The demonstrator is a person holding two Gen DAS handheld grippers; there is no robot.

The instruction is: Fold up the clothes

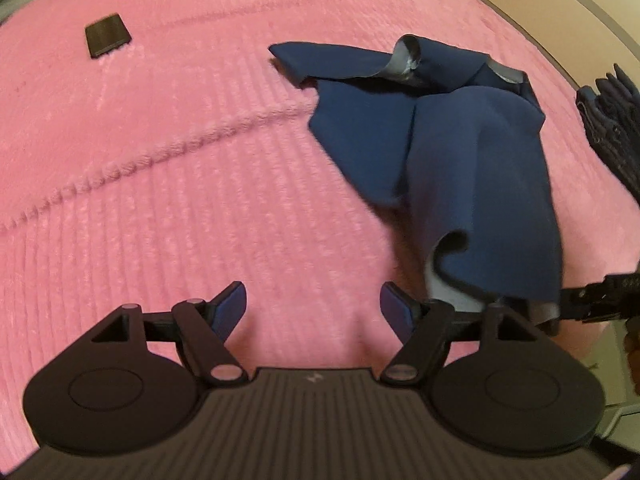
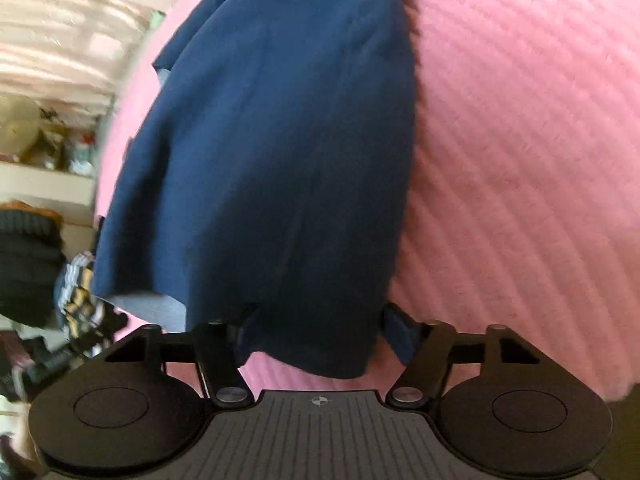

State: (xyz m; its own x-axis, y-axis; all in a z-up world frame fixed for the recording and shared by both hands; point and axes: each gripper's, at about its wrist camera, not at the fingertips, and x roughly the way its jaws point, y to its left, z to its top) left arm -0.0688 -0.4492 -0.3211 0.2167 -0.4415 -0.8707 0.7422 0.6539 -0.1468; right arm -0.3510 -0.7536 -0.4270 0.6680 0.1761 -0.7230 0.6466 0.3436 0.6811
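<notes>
Left tool [image 1: 312,308]: centre bottom of the left wrist view, fingers spread wide with blue pads, nothing between them, only pink bed cover behind the gap
Right tool [image 2: 316,328]: centre bottom of the right wrist view, fingers spread wide; the hem of the cloth hangs across the gap in front of them, and I cannot tell whether either pad touches it
Blue garment [image 1: 452,152]: right half of the left wrist view, lying crumpled on the bed with grey lining turned out at the upper end and at the lower hem; in the right wrist view it [image 2: 272,152] fills the centre from top edge to the tool, a smooth dark blue sheet, blurred
Bed cover [image 1: 160,160]: pink, ribbed and fluffy, filling most of both views; a raised ridge crosses the left wrist view from lower left toward the garment
Left view only: a small dark flat rectangle [image 1: 107,34] on the bed cover, upper left, well apart from the garment; a second dark garment [image 1: 612,120] at the right edge; a black piece of the other rig [image 1: 596,300] at lower right
Right view only: cluttered shelves [image 2: 48,140] at the left edge, blurred; a dark ribbed sleeve [image 2: 28,264] at lower left
Writing: a small pale mark on each tool body, too small to read
</notes>
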